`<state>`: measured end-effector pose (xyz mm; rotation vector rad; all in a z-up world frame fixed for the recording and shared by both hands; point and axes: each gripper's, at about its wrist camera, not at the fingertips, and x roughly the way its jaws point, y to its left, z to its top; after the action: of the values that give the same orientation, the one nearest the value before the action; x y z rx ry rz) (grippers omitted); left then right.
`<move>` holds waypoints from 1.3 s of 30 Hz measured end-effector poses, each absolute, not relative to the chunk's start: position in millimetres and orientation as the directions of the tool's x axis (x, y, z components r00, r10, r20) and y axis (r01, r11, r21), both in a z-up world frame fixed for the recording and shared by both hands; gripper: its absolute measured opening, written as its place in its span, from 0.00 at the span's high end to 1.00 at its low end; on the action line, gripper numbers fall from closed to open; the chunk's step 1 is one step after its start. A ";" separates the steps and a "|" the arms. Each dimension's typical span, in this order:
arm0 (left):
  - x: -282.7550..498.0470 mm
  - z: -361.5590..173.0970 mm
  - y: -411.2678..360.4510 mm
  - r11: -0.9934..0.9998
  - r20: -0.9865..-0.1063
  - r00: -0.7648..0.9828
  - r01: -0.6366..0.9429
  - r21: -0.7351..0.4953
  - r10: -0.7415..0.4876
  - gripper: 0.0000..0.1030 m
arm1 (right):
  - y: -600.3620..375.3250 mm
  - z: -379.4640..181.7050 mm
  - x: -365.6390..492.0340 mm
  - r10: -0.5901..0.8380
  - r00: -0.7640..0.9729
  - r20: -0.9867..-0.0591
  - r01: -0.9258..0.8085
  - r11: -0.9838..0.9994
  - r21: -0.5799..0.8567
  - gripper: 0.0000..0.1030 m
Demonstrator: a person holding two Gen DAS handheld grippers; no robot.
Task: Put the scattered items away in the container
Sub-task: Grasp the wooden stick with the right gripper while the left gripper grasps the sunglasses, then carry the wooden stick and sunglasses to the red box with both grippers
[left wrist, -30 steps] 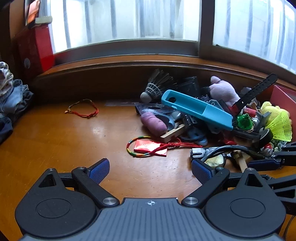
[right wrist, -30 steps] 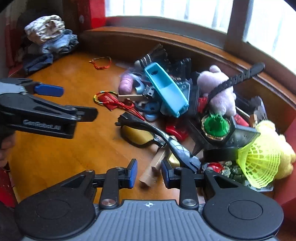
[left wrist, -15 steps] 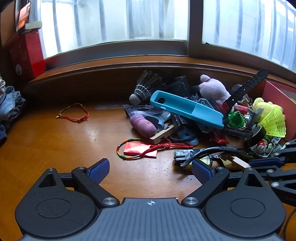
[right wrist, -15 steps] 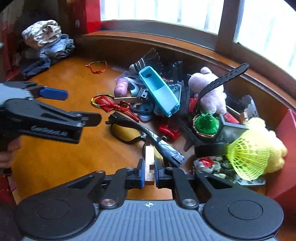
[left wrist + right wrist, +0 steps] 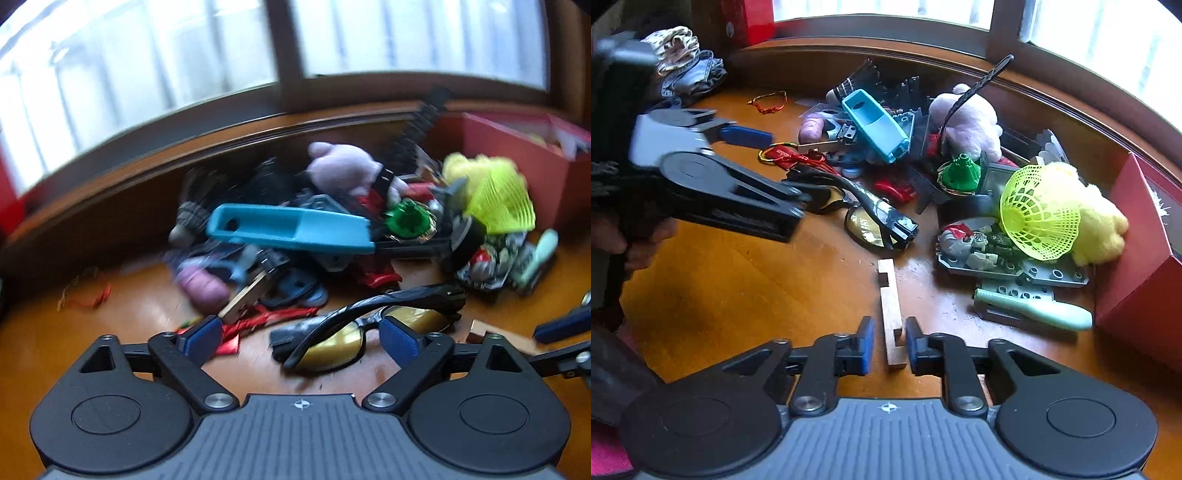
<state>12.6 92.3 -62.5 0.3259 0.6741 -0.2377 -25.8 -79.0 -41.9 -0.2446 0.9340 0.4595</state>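
Black sunglasses (image 5: 332, 339) with yellow lenses lie on the wooden table, between the fingers of my left gripper (image 5: 300, 338). Its jaws are closing, and the pads stand clear of the frame. My right gripper (image 5: 889, 345) hangs low over a notched wooden block (image 5: 891, 314). That block sits between the blue pads as the jaws open, with a gap on its left side. The red box (image 5: 1137, 229) stands at the right, against the pile. In the right wrist view my left gripper (image 5: 786, 168) reaches over the sunglasses (image 5: 875, 218).
The pile holds a teal plastic case (image 5: 295, 229), a pink plush (image 5: 343, 170), a yellow plush (image 5: 1097, 221), a neon shuttlecock (image 5: 1038, 214), a green top (image 5: 960, 173) and grey brick plates (image 5: 1015, 269). A mint tube (image 5: 1034, 310) lies by the box. Folded clothes (image 5: 687, 66) sit far left.
My left gripper swung right and rolled, so the sunglasses now lie between its fingers. My right gripper closed on the wooden block, drew it out of the pile, and its jaws have parted again.
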 end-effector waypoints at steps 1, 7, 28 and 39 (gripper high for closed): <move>15.8 -64.4 88.6 0.910 -0.645 0.756 0.340 0.239 -0.113 0.19 | -78.9 -42.2 -27.2 0.271 0.513 -0.814 -0.477 0.879 -0.008 0.75; 33.9 -70.3 83.5 0.863 -0.687 0.705 0.446 0.236 -0.177 0.42 | -77.5 -46.0 -30.0 0.251 0.537 -0.805 -0.439 0.898 -0.014 0.75; 4.9 -63.8 65.2 0.773 -0.737 0.625 0.591 0.230 -0.258 0.63 | -87.6 -49.7 -31.2 0.234 0.569 -0.788 -0.371 0.929 0.007 0.70; -1.3 -55.3 75.4 0.844 -0.742 0.614 0.521 0.125 -0.270 0.88 | -106.9 -49.4 -33.2 0.198 0.594 -0.780 -0.292 0.956 0.020 0.89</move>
<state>-1.3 75.4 -55.3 0.3466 0.7866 -0.4661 -33.2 -106.9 -49.4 -0.1144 0.8907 0.2853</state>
